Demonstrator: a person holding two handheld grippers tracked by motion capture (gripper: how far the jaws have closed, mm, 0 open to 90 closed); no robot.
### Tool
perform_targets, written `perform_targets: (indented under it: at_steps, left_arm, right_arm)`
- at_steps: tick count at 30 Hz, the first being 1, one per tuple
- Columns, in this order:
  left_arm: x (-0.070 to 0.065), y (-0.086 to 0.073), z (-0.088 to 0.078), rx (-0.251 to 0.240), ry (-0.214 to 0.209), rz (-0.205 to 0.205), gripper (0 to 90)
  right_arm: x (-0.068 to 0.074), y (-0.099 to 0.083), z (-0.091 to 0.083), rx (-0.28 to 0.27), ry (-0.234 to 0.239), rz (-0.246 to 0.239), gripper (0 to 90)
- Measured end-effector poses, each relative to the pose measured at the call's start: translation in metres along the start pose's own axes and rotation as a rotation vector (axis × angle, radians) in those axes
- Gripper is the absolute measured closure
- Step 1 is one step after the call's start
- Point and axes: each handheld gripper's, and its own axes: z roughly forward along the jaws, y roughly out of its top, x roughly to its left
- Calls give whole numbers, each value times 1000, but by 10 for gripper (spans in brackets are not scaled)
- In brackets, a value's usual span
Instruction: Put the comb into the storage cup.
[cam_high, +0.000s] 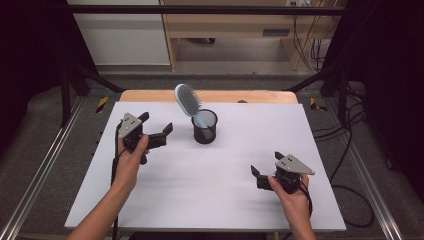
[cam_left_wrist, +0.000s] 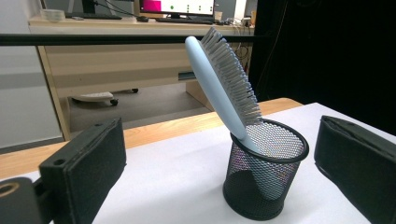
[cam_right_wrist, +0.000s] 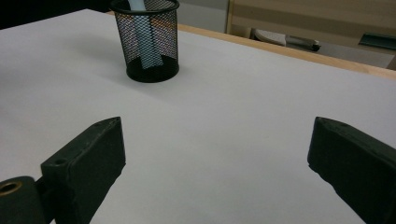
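- On the white desk (cam_high: 210, 180) we see a black mesh cup (cam_high: 204, 127) standing upright, a little behind the middle, nearer to the far edge than to us.
- A light blue hairbrush (cam_high: 189, 101) stands in the cup with its handle down; the head leans over the rim toward the far left, and the grey bristles face up and to the right in the left claw view.
- The left claw (cam_high: 158, 127) is held above the desk just left of the cup, with its jaws wide apart and nothing between them; in its own view the cup (cam_left_wrist: 264, 173) and the brush (cam_left_wrist: 219, 84) stand in the gap, a bit farther ahead.
- The right claw (cam_high: 266, 170) is low at the near right, also spread open and empty, well apart from the cup (cam_right_wrist: 147, 39).
- Between the two claws the desk surface is bare, so there is open room in the middle and at the front.
- Behind the white sheet a strip of wooden edge (cam_high: 150, 95) shows; beyond it stand a pale wooden cabinet (cam_high: 230, 25) and black frame bars (cam_high: 210, 10).
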Motion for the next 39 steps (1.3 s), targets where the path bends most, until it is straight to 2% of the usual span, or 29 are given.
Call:
perform_targets:
  at_steps: [11, 13, 19, 21, 23, 26, 29, 34, 39]
  left_arm:
    - [17, 7, -20, -22, 18, -17, 20]
    - [20, 9, -24, -27, 23, -14, 20]
    - [29, 10, -38, -42, 35, -16, 20]
    - [32, 9, -43, -53, 35, -21, 19]
    - [36, 10, -47, -57, 42, -22, 17]
    - [42, 10, -54, -67, 52, -25, 17]
    - [48, 10, -61, -67, 66, -22, 17]
    - [57, 9, -73, -65, 94, -18, 14]
    - [66, 9, -83, -69, 103, -20, 14]
  right_arm:
    - [2, 0, 0, -6, 6, -4, 43]
    - [1, -1, 1, -19, 7, 8, 43]
    - [1, 0, 0, -58, -7, 1, 47]
    - [1, 0, -1, -68, -7, 20, 48]
    - [0, -2, -1, -73, -5, 49, 47]
    - [-3, -1, 0, -55, -4, 63, 46]
    - [-7, 5, -1, -55, -7, 53, 44]
    - [-11, 10, -3, -82, 5, 85, 41]
    - [-19, 7, -9, -94, -24, 74, 49]
